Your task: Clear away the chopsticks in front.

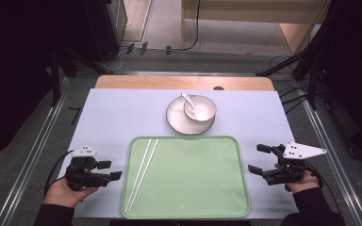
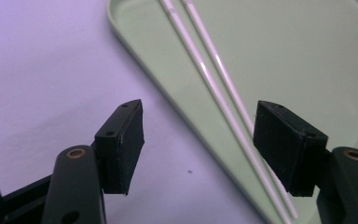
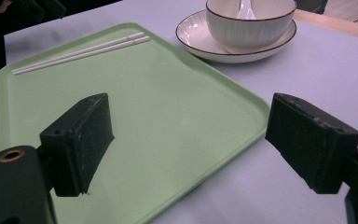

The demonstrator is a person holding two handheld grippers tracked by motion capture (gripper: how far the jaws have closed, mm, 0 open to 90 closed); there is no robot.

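A pale green tray (image 1: 188, 188) lies at the front middle of the lilac table (image 1: 113, 117). Two white chopsticks (image 1: 143, 172) rest side by side along its left part. Behind the tray, a white bowl (image 1: 200, 108) with a white spoon (image 1: 188, 101) in it stands on a plate (image 1: 176, 123). My left gripper (image 1: 111, 170) sits just left of the tray, open and holding nothing. In the left gripper view, the left gripper (image 2: 199, 116) frames the tray rim (image 2: 168, 102) and the chopsticks (image 2: 214, 74). My right gripper (image 1: 258, 158), also open and holding nothing, is by the tray's right edge.
In the right gripper view, the right gripper (image 3: 191, 112) hovers over the tray's corner (image 3: 242, 100), with the chopsticks (image 3: 81, 52), the bowl (image 3: 249, 25) and the plate (image 3: 196, 39) beyond. A wooden strip (image 1: 184, 83) borders the table's far edge.
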